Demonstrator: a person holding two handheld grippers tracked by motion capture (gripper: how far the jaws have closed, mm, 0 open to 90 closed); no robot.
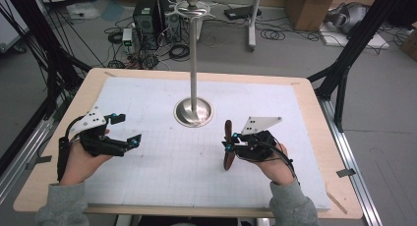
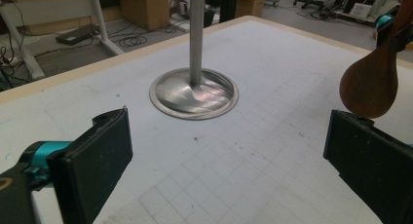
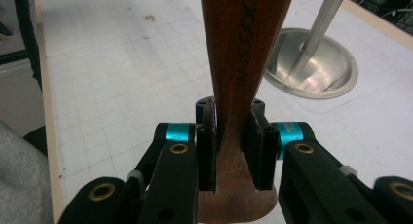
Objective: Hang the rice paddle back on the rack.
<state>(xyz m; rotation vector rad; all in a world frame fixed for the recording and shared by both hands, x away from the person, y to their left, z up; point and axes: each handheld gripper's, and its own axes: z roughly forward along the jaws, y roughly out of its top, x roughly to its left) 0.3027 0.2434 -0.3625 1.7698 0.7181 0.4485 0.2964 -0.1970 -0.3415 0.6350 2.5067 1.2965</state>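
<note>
Pointing bowl-down, wooden spoon (image 1: 228,146) upright, clamped in right claw (image 1: 229,145).

Grey floor (image 1: 295,59) strewn with cables (image 1: 177,51), cardboard boxes (image 1: 307,7).

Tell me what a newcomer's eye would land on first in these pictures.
First, the tall steel stand rising from its round base at the middle of the white gridded mat. Next, the brown wooden utensil clamped in the right gripper to the stand's near right, held roughly upright with its broad end low over the mat. The left gripper hovers open at the mat's left side, nothing between its jaws.
</note>
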